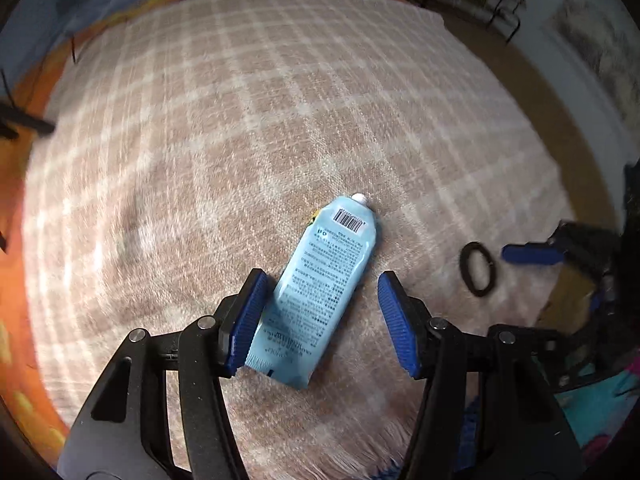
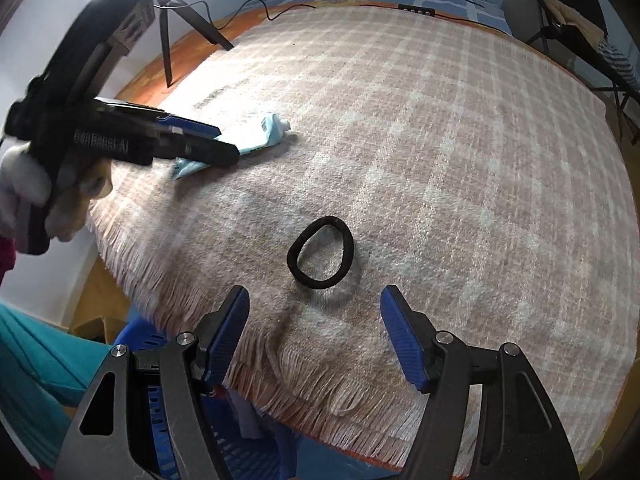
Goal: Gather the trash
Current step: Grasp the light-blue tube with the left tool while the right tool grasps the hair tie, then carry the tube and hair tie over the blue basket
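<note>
My left gripper (image 1: 320, 312) hung above the checked blanket (image 1: 248, 128) with its jaws parted, and the pale blue tube (image 1: 324, 280) lay flat on the blanket between them. My left blue pad (image 1: 246, 320) sat at the tube's crimped lower end, overlapping its edge, though I could not tell whether it actually touched; my right pad was apart from the tube, with bare blanket showing between them, so I held nothing there. The tube's white nozzle pointed away from me, its barcode and printed side faced up, and it lay slanted across the gap instead of in line with the fingers. To the right of the tube, well apart from it on the same blanket, lay the black hair tie (image 1: 478, 269), a closed loop lying flat. My right gripper (image 2: 314, 334) stood released too, its two blue pads spread either side of open blanket, and the hair tie (image 2: 321, 252) lay just beyond its fingertips, touching neither one. Seen from that side, the tube (image 2: 256, 132) was far off to the left of the hair tie, partly hidden under my left gripper (image 2: 200, 144), which my gloved hand (image 2: 24, 188) was holding. Nearer me than the hair tie, the blanket's fringed edge hung over, and below it stood a blue basket (image 2: 160, 432).
</note>
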A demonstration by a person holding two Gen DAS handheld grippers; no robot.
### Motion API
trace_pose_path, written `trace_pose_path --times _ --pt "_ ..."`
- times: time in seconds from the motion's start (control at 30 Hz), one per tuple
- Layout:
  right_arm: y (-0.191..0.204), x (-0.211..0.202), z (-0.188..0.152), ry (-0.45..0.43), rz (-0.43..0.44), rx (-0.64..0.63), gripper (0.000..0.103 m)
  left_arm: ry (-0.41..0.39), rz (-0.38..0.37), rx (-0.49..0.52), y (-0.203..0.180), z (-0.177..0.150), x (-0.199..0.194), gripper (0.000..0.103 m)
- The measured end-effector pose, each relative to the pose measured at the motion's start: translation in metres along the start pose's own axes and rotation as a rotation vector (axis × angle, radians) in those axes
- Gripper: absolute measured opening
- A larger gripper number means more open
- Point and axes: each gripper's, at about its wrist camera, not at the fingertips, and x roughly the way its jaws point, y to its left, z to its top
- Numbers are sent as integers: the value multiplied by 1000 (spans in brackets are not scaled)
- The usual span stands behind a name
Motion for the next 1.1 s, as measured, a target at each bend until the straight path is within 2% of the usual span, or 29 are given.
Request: trace_pose_path --times 0.1,0.17,0.27,0.43,0.53,0.63,0.7,0.77,0.87,1.1 --pt "0 4 3 3 -2 -7 67 -6 41 23 -13 3 3 58" --pt "2 7 5 1 -8 -17 67 -11 77 50 -25 4 5 45" --pt "0 9 11 -11 -13 -14 67 -22 91 65 -34 3 3 40" --pt "3 15 19 -21 -30 -30 67 -30 108 68 -47 -4 0 37" --pt "7 18 21 -27 -53 -55 66 -34 119 63 -52 -20 -6 37" --pt "12 17 18 -39 -115 -90 45 -40 126 63 -43 -47 -20 36" --pt "10 16 19 -44 -107 -93 22 -43 126 60 -45 -55 -25 36" --pt "6 14 19 -43 -84 -71 12 -47 126 55 -45 -66 -36 36" --pt "0 12 19 -47 -54 -36 7 -57 125 50 -49 -81 -51 36" --pt "7 -5 19 -94 -44 -29 7 -78 112 46 -64 -104 -89 36"
